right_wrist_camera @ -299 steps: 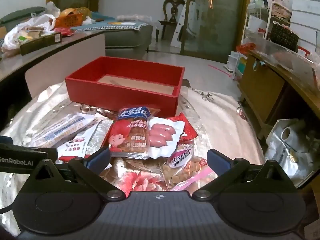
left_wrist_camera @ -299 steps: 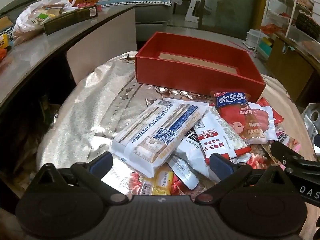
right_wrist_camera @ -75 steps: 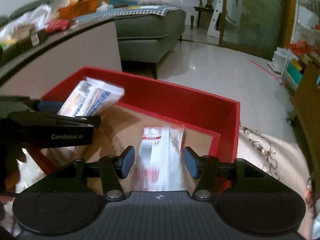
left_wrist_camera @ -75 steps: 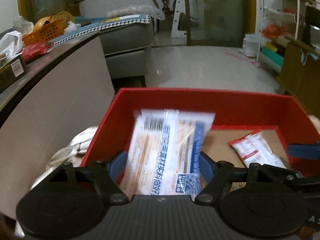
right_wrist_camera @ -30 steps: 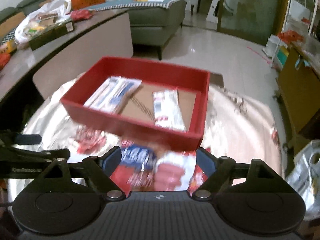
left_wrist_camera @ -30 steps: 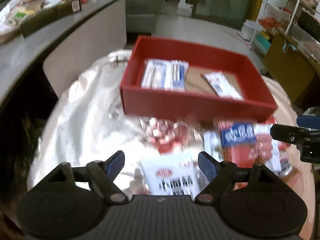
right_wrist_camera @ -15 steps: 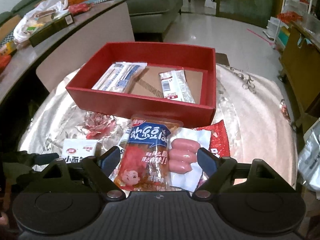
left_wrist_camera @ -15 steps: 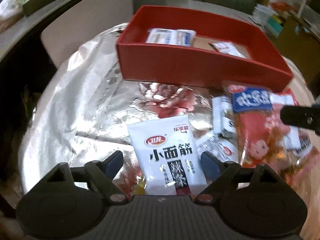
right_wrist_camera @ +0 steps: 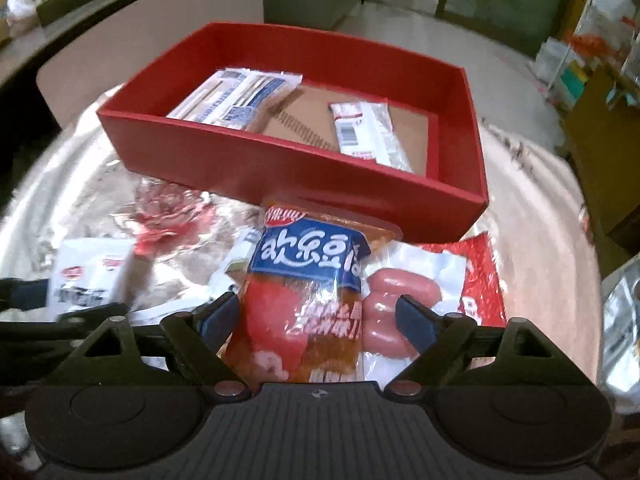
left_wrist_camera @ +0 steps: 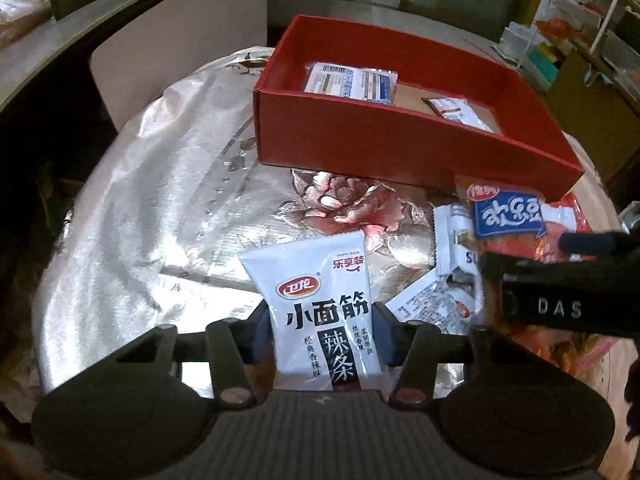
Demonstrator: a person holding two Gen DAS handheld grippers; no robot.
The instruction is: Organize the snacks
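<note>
The red box (left_wrist_camera: 400, 152) (right_wrist_camera: 280, 168) stands at the back of the table. Inside it lie a blue-and-white packet (left_wrist_camera: 352, 84) (right_wrist_camera: 240, 96) and a small red-and-white packet (left_wrist_camera: 456, 110) (right_wrist_camera: 364, 128). My left gripper (left_wrist_camera: 324, 330) is closing, and its pads touch both sides of a white packet with black characters (left_wrist_camera: 320, 300). My right gripper (right_wrist_camera: 318, 318) is open and closing a little. It straddles a red sausage packet with a blue label (right_wrist_camera: 304, 280) (left_wrist_camera: 508, 216) and a pack of pink sausages (right_wrist_camera: 396, 300); its pads press on neither.
A shiny silver floral cloth (left_wrist_camera: 160, 208) covers the round table. More small packets (left_wrist_camera: 452, 248) lie between the grippers, and a red packet (right_wrist_camera: 480, 280) lies at the right. A curved counter (left_wrist_camera: 120, 20) is at the left and a wooden cabinet (right_wrist_camera: 600, 152) at the right.
Both grippers have come down onto the snack pile. The left jaws have narrowed onto the white packet. The right gripper now sits lower over the sausage packet.
</note>
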